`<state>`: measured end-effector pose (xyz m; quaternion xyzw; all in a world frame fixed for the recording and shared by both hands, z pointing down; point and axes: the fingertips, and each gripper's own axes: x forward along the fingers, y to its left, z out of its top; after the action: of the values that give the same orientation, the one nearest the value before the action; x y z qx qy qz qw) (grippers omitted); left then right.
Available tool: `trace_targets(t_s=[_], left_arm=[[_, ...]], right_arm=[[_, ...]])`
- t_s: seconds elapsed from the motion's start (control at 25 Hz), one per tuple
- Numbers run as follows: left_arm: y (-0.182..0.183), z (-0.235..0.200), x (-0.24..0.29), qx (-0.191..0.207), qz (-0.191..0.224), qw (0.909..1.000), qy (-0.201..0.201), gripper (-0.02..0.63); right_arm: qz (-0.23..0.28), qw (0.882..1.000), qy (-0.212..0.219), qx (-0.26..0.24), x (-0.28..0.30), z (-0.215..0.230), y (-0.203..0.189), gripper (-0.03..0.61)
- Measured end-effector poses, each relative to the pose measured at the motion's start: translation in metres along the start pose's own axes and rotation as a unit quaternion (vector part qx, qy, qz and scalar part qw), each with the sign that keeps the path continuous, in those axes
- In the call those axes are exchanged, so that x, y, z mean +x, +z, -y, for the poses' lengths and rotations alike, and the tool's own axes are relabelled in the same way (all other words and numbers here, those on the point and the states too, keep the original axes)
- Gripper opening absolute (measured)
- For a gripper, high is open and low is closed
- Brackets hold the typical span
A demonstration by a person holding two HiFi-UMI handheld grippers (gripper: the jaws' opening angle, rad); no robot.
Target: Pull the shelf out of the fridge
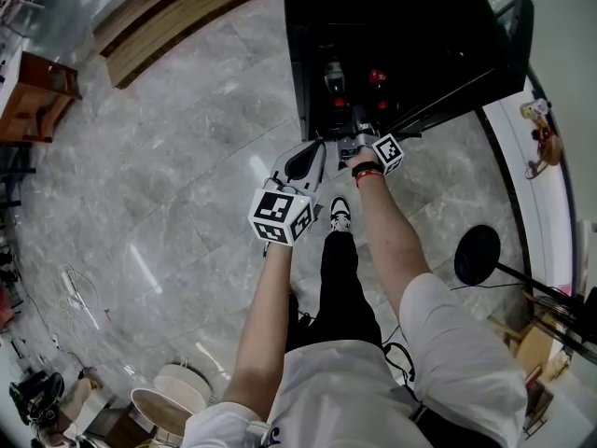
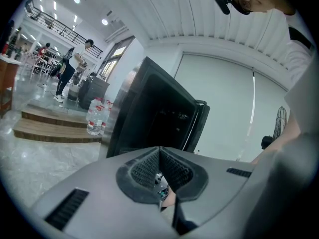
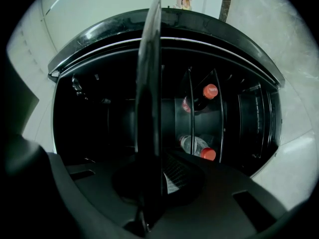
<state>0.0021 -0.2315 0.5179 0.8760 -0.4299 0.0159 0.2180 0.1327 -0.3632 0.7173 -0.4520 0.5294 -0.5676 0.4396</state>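
Note:
The black fridge (image 1: pixel 392 35) stands open, its door (image 1: pixel 466 82) swung to the right. In the right gripper view the dark shelf (image 3: pixel 149 83) runs edge-on straight up from the jaws. My right gripper (image 3: pixel 152 180) is shut on its front edge, and in the head view it (image 1: pixel 353 127) reaches into the fridge opening. Red-capped bottles (image 3: pixel 204 93) lie inside behind the shelf. My left gripper (image 1: pixel 311 152) hangs just outside the fridge's front left, shut with nothing in it; its pads (image 2: pixel 149 168) meet and it faces the fridge (image 2: pixel 154 113) from the side.
A round black stand base (image 1: pixel 478 255) sits on the floor to the right. The person's shoe (image 1: pixel 340 215) is just below the grippers. Wooden steps (image 1: pixel 168 17) lie at far left, with water bottles (image 2: pixel 94 118) on them. People stand far off.

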Motion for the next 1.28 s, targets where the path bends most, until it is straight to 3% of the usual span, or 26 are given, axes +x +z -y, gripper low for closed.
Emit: trace_targets(t_s=[0.8, 1.0, 1.16, 1.28], left_arm=[[0.021, 0.016, -0.007, -0.013, 0.015, 0.9998, -0.003, 0.017], [0.021, 0.021, -0.009, -0.015, 0.016, 0.9998, -0.005, 0.017], [0.02, 0.021, -0.012, -0.015, 0.011, 0.9998, -0.005, 0.016], [0.019, 0.018, -0.018, -0.015, 0.007, 0.9999, -0.001, 0.017]], right_arm=[[-0.025, 0.999, -0.03, 0.014, -0.045, -0.012, -0.006, 0.028], [-0.043, 0.997, -0.069, -0.009, -0.065, -0.004, -0.009, 0.028], [-0.012, 0.996, -0.059, 0.069, -0.093, 0.018, -0.006, 0.026], [-0.013, 0.996, -0.072, 0.042, -0.114, 0.018, -0.017, 0.025]])
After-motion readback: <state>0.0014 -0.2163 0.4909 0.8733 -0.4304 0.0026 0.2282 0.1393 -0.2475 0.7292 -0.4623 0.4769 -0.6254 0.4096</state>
